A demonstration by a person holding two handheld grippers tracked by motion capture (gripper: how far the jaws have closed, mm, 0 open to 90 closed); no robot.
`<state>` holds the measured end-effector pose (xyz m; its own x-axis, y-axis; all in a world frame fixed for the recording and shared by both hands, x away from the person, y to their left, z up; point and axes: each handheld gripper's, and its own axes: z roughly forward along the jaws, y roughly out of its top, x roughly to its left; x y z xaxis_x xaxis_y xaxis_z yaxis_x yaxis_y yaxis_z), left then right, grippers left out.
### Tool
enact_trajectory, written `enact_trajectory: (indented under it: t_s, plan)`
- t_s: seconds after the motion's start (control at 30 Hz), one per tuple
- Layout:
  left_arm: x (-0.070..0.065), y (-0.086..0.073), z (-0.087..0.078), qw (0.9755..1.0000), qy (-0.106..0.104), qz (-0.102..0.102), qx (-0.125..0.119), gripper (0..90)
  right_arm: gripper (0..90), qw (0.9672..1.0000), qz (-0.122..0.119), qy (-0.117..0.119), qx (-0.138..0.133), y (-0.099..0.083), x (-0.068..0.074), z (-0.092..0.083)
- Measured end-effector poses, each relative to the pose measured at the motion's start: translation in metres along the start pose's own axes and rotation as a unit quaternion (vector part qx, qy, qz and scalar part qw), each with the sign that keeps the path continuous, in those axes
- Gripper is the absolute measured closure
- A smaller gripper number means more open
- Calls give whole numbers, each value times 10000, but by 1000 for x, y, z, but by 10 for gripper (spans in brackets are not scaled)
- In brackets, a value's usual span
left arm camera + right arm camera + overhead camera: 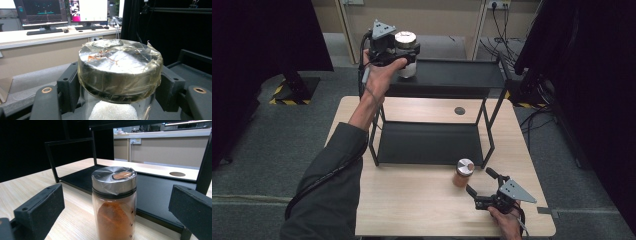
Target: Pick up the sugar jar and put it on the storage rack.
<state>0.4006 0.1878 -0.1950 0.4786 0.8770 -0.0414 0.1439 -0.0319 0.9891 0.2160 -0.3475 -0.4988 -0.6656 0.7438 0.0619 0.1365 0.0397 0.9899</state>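
Item 1: my left gripper (404, 59), raised at the left end of the rack's top shelf (457, 75); jaws clamped on the white-filled jar (406, 62), pads pressing both sides just under its lid; in the left gripper view that jar (120, 75) sits upright between the jaws, silver lid wrapped in clear tape, white grains below the glass shoulder; whether the jar's base touches the shelf I cannot tell.

Item 2: my right gripper (481, 182), low over the near right part of the wooden table (412, 200); jaws spread wide, holding nothing; pads well clear of the jar on either side in the right gripper view.

Item 3: orange-powder jar (463, 173), standing upright on the table, just in front of the rack's lower shelf (427, 142) near its right leg; the jar (114, 202) lies ahead of my open right jaws, silver cap taped over.

Item 4: black two-tier rack, standing on the table; round hole (459, 110) in the tabletop behind the lower shelf.
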Motion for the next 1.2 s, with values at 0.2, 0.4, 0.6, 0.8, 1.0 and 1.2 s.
enact_trajectory:
  t_s: [0.2,0.4,0.6,0.8,1.0,1.2]
  plan:
    - [1,-7,5,10000,29,-57,19,317,2,10000,-1,10,-1,0,0,0]
    - [0,-11,6,9999,99,45,-48,316,3,10000,7,18,14,0,0,1]
    - [0,-16,6,9997,105,-128,-178,200,2,10000,17,16,18,0,1,1]
    - [-7,-15,4,9995,199,-142,-209,24,2,10000,8,16,16,0,1,1]
    - [-14,-11,0,9994,243,-183,-160,0,3,10000,9,11,9,0,1,1]
    - [-20,-11,-9,9994,232,-195,-171,0,3,10000,10,11,5,0,1,1]
